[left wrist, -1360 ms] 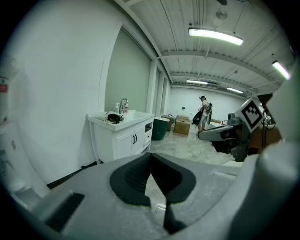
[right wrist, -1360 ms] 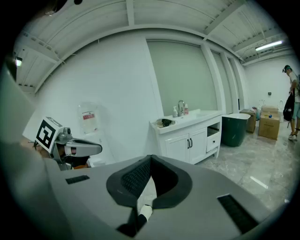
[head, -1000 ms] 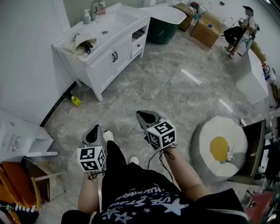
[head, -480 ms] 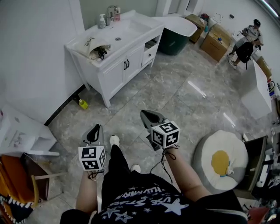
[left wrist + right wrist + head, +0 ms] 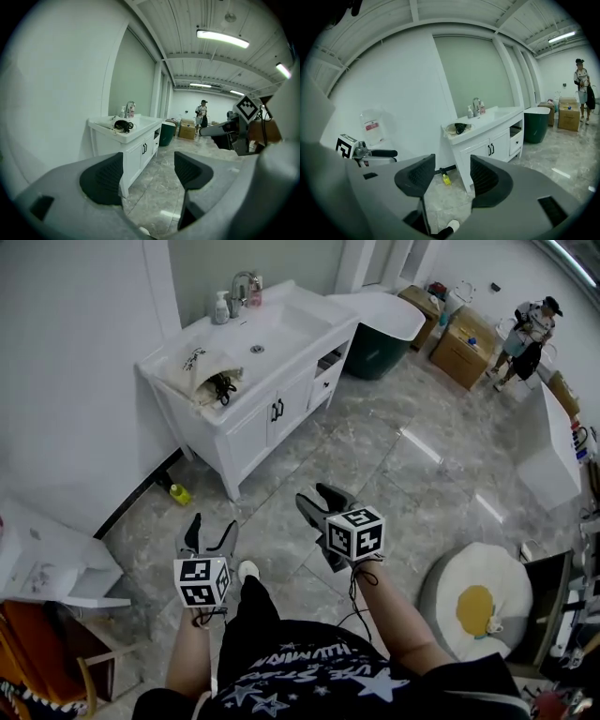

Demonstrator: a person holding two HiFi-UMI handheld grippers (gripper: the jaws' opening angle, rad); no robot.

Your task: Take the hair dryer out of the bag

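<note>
Left gripper (image 5: 210, 529): jaws wide apart, just been opening, nothing between the pads, only floor tile seen through the gap. Right gripper (image 5: 323, 500): jaws also just been opening, parted a little less, empty too. Both are held low in front of the person, well short of the vanity (image 5: 265, 418).

Yellow bottle (image 5: 179, 494) lies on the floor at the vanity's foot, by the wall.

Cream bag (image 5: 195, 364) lies on the near end of the vanity top, mouth open toward the counter edge. Hair dryer (image 5: 223, 387), black with looped cord, shows at that mouth, partly out of the bag.

Sink basin (image 5: 272, 324) holds nothing I can see; two bottles (image 5: 221, 307) stand beside the tap.

Beyond: dark green tub (image 5: 373, 341), contents hidden. Cardboard boxes (image 5: 466, 334) farther back, contents unclear. A person (image 5: 525, 329) stands past them.
</note>
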